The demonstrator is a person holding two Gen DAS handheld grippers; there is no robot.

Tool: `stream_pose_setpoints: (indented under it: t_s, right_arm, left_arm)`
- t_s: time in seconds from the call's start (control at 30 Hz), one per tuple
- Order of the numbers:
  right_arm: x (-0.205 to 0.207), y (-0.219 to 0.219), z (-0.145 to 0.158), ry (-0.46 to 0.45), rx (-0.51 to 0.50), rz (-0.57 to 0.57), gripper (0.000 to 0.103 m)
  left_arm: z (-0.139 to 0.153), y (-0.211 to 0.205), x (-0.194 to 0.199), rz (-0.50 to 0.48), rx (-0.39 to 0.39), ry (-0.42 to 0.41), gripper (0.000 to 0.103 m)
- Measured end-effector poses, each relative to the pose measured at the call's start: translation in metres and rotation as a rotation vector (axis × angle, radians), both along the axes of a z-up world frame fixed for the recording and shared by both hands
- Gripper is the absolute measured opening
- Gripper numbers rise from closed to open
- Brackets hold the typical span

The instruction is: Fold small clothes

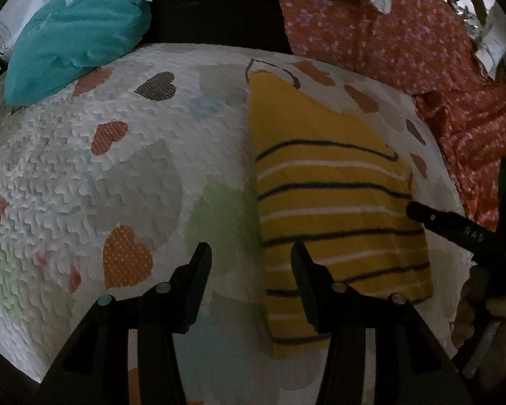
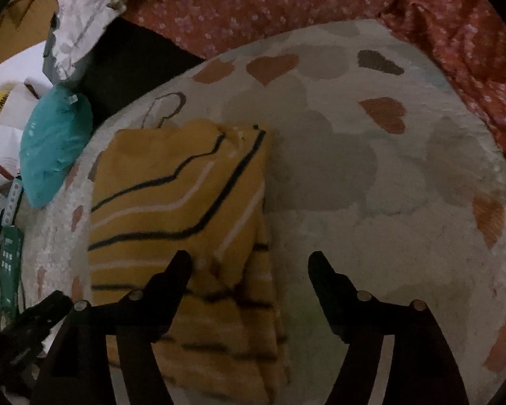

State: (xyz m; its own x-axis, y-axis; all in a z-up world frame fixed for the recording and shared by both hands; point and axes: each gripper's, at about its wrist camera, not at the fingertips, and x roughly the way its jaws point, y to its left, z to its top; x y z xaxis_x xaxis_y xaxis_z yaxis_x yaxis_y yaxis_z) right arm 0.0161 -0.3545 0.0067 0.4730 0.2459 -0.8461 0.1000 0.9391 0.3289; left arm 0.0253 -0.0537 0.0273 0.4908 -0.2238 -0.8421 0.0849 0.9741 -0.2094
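Observation:
A yellow garment with dark and white stripes (image 1: 334,182) lies folded into a long strip on the white heart-print quilt (image 1: 101,168). My left gripper (image 1: 251,253) is open and empty, hovering over the garment's left edge near its near end. In the right wrist view the garment (image 2: 178,195) lies left of centre with a folded layer on top. My right gripper (image 2: 249,260) is open and empty, straddling the garment's right edge. The right gripper also shows at the right edge of the left wrist view (image 1: 462,229).
A teal heart-shaped pillow (image 1: 74,33) rests on the quilt's far left corner. A red flowered blanket (image 1: 404,33) is bunched along the far and right sides. Boxes and papers (image 2: 6,135) clutter the floor at the left.

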Motion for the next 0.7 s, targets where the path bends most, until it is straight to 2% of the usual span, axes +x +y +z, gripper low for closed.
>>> stream_pose_setpoints:
  t_s: [0.13, 0.27, 0.53, 0.63, 0.7]
  right_arm:
    - [0.008, -0.002, -0.017, 0.013, 0.035, 0.002, 0.084]
    - [0.020, 0.002, -0.023, 0.018, 0.060, 0.004, 0.085]
    - [0.030, -0.005, -0.036, 0.041, 0.135, -0.016, 0.093]
    - [0.032, -0.008, -0.040, 0.045, 0.159, -0.018, 0.097]
    - [0.034, -0.009, -0.041, 0.042, 0.175, -0.017, 0.099]
  left_arm:
    - [-0.004, 0.004, 0.015, 0.026, 0.010, 0.008, 0.048]
    - [-0.005, 0.005, 0.026, 0.044, 0.019, 0.005, 0.048]
    - [-0.008, 0.000, 0.039, 0.033, 0.027, 0.009, 0.050]
    - [-0.014, 0.003, 0.049, 0.019, -0.029, 0.053, 0.050]
    - [-0.021, 0.014, 0.061, 0.021, -0.131, 0.099, 0.050]
